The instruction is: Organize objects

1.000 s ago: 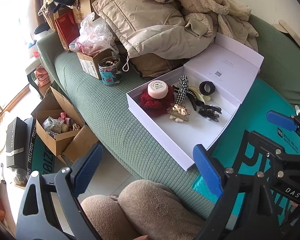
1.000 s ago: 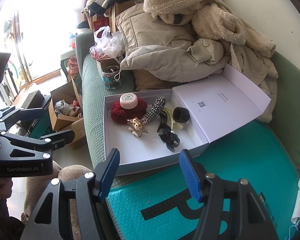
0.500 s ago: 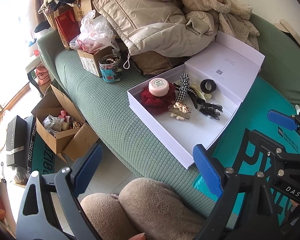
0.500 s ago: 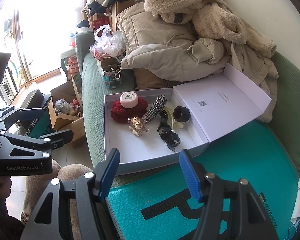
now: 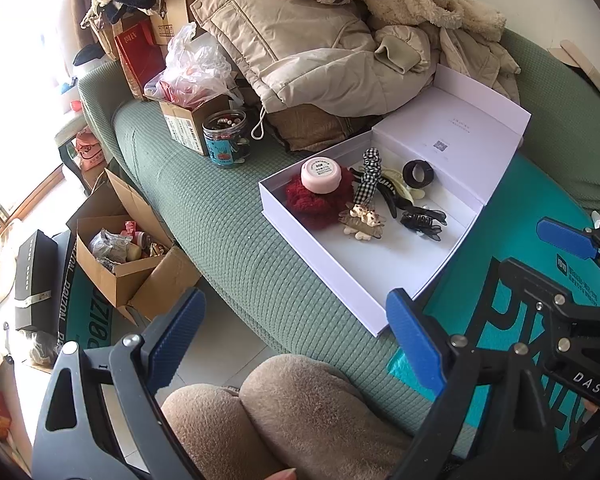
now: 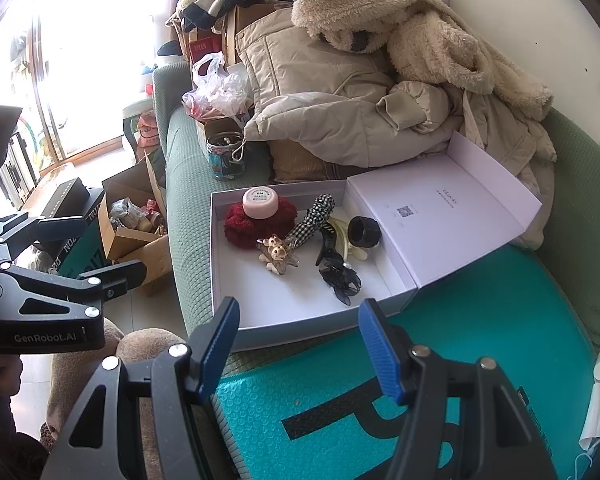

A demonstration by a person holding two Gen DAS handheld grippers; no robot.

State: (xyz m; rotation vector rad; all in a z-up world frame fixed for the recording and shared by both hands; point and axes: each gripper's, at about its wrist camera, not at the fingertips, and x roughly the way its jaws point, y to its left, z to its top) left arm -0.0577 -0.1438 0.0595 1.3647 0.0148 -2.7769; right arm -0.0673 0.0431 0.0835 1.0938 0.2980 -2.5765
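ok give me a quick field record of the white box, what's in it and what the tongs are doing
surface: green sofa
box: white box, lid open, lying flat
contents: pink jar on top of red scrunchie; checked bow; black ring; black hair clip; beige clip
beside box: teal mailer bag
left tongs: open, empty, short of the box
right tongs: open, empty, at the box's near edge

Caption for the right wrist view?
Open right gripper hovers before a white box of hair accessories on a green sofa.
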